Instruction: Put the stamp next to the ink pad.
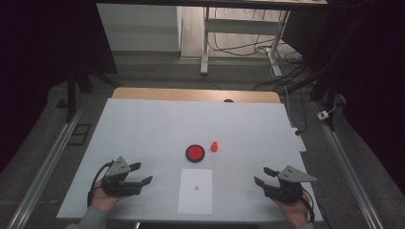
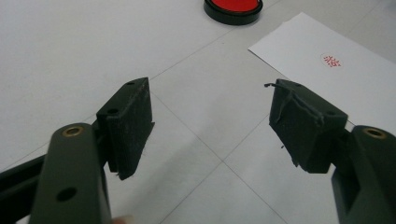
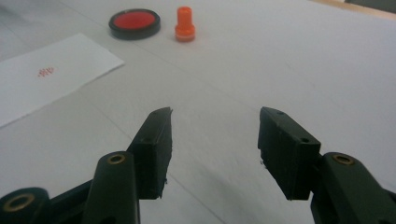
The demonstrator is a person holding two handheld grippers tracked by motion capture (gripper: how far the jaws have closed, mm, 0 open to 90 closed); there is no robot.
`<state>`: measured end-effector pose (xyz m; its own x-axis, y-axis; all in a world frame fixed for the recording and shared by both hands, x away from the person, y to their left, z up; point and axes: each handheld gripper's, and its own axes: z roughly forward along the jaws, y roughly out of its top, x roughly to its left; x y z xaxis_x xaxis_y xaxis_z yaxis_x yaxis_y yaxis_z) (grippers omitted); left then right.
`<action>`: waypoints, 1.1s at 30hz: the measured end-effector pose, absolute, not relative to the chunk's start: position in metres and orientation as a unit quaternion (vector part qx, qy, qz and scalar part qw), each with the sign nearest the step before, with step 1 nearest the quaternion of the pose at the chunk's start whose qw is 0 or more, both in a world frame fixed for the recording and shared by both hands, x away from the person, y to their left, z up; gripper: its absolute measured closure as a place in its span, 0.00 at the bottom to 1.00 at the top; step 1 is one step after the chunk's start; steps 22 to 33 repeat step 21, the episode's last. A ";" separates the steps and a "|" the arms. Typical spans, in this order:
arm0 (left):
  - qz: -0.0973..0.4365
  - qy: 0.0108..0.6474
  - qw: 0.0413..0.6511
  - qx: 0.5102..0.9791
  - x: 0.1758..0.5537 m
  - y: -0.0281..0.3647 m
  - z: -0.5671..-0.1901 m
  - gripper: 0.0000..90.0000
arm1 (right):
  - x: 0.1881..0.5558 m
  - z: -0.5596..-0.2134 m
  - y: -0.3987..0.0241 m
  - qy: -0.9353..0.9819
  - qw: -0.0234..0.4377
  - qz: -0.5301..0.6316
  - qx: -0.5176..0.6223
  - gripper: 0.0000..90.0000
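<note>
On my screens the orange stamp (image 1: pixel 215 146) stands upright on the white table (image 1: pixel 143 124), just to the right of the round ink pad (image 1: pixel 195 153), close beside it but not touching. The pad is a black dish with a red face, lying flat near the middle of the table. In my right gripper view I see the stamp (image 3: pixel 185 23) and the pad (image 3: pixel 134 23) side by side at the far end, with a small gap between them.

Nearer to me than the pad lies a white sheet of paper (image 1: pixel 195 190), flat on the table and set lengthwise toward my edge. It carries a small red stamp mark (image 1: pixel 196 188) near its middle. My left gripper view shows that mark (image 2: pixel 331 60) on the paper (image 2: pixel 327 84) off to the upper right, and the pad (image 2: pixel 233 7) at the top edge.

My left gripper (image 1: pixel 141 173) rests low by the near left side of the table, held in my left hand (image 1: pixel 102 200), well apart from the paper. Its jaws stand wide with nothing between them but bare table.

My right gripper (image 1: pixel 261 175) sits by the near right side, in my right hand (image 1: pixel 293 212), also clear of the paper and well away from the stamp. Its jaws are apart and empty too, pointing across the table toward the pad and stamp.
</note>
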<state>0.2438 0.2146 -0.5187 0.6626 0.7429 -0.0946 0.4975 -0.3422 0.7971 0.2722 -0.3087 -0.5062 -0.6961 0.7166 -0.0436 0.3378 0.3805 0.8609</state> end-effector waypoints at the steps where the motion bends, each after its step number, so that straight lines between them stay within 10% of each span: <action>1: 0.144 0.384 0.425 0.807 0.244 0.215 -0.519 0.33 | 0.271 -0.508 -0.312 0.802 0.209 0.450 0.332 0.49; 33: 0.144 0.384 0.424 0.808 0.244 0.214 -0.519 0.33 | 0.272 -0.513 -0.316 0.808 0.208 0.438 0.333 0.50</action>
